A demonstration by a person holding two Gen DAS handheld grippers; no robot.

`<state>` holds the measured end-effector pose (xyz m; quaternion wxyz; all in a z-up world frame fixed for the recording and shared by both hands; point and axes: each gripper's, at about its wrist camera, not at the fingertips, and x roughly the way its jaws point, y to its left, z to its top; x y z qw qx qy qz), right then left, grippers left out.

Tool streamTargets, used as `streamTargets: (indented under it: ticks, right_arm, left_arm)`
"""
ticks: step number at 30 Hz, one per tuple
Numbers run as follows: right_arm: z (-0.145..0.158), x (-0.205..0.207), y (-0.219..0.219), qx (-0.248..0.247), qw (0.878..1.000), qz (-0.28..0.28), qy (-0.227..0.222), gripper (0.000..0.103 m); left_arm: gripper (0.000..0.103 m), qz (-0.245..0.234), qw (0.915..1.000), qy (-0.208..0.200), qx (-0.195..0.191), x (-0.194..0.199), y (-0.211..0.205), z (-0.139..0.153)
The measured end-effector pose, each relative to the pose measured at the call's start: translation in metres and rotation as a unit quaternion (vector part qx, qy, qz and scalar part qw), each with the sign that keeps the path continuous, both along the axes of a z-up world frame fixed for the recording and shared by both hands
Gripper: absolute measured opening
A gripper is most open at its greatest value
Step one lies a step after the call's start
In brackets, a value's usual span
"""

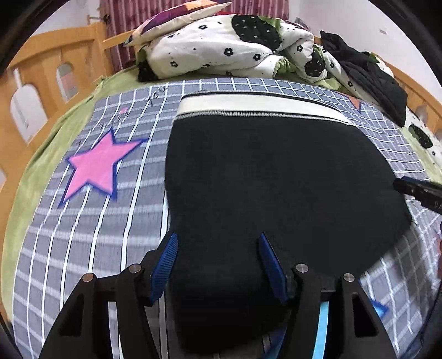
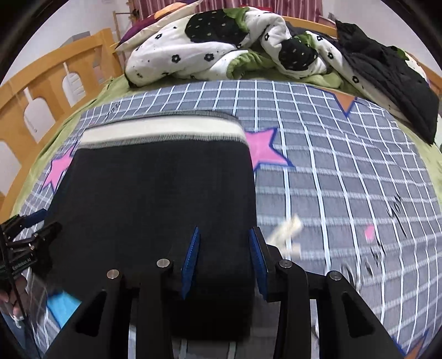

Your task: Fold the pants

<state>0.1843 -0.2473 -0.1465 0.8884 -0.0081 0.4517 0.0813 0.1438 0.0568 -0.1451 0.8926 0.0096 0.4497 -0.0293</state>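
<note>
Black pants (image 1: 276,179) with a white waistband (image 1: 259,106) lie flat on a grey checked bedsheet (image 1: 91,248), waistband at the far end. My left gripper (image 1: 218,240) is open, its blue pads (image 1: 165,265) straddling the pants' near left part. My right gripper (image 2: 223,234) is open over the pants (image 2: 154,193) near their right edge; the waistband (image 2: 163,129) lies beyond. The right gripper shows at the right edge of the left wrist view (image 1: 420,190). The left gripper shows at the left edge of the right wrist view (image 2: 27,237).
A crumpled flowered quilt (image 1: 229,52) and a pillow (image 1: 176,19) lie at the head of the bed. A black garment (image 1: 370,74) lies far right. A wooden bed rail (image 1: 41,82) runs along the left. The sheet has pink stars (image 1: 96,168).
</note>
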Motion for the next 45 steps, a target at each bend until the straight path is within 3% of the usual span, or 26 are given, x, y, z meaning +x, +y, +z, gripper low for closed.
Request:
streamTargets:
  ticks: [3, 8, 11, 13, 15, 19, 22, 31, 45]
  right_arm:
    - [0.01, -0.028, -0.007, 0.003, 1.0, -0.009, -0.004, 0.037]
    - [0.042, -0.066, -0.011, 0.0, 0.999, -0.021, -0.041, 0.039]
    - [0.063, -0.086, -0.008, -0.012, 0.998, -0.022, -0.065, 0.039]
    - [0.078, -0.096, -0.003, -0.03, 0.996, -0.012, -0.078, 0.039]
    - [0.09, -0.109, -0.002, -0.041, 0.995, -0.013, -0.085, 0.046]
    - [0.106, -0.139, -0.001, -0.042, 0.995, -0.018, -0.094, 0.083]
    - [0.12, -0.166, 0.0, -0.044, 0.991, -0.022, -0.124, 0.094]
    - [0.123, -0.197, -0.003, -0.045, 0.993, -0.034, -0.106, 0.095]
    - [0.122, -0.201, -0.019, -0.033, 0.993, -0.056, -0.095, 0.095]
  left_arm:
    - [0.059, 0.01, 0.9998, 0.007, -0.015, -0.023, 0.009, 0.011]
    - [0.059, 0.04, 0.9982, -0.043, -0.012, -0.061, 0.012, 0.047]
    - [0.061, 0.056, 0.9934, -0.096, 0.026, -0.087, 0.0, 0.081]
    - [0.065, 0.059, 0.9923, -0.107, 0.023, -0.098, -0.005, 0.097]
    - [0.065, 0.062, 0.9918, -0.111, 0.01, -0.109, -0.007, 0.11]
    - [0.072, 0.063, 0.9907, -0.12, 0.01, -0.132, -0.017, 0.126]
    - [0.074, 0.05, 0.9924, -0.112, 0.002, -0.141, -0.026, 0.131]
    - [0.079, 0.044, 0.9931, -0.108, -0.004, -0.16, -0.042, 0.137]
    - [0.08, 0.044, 0.9936, -0.104, -0.004, -0.163, -0.05, 0.135]
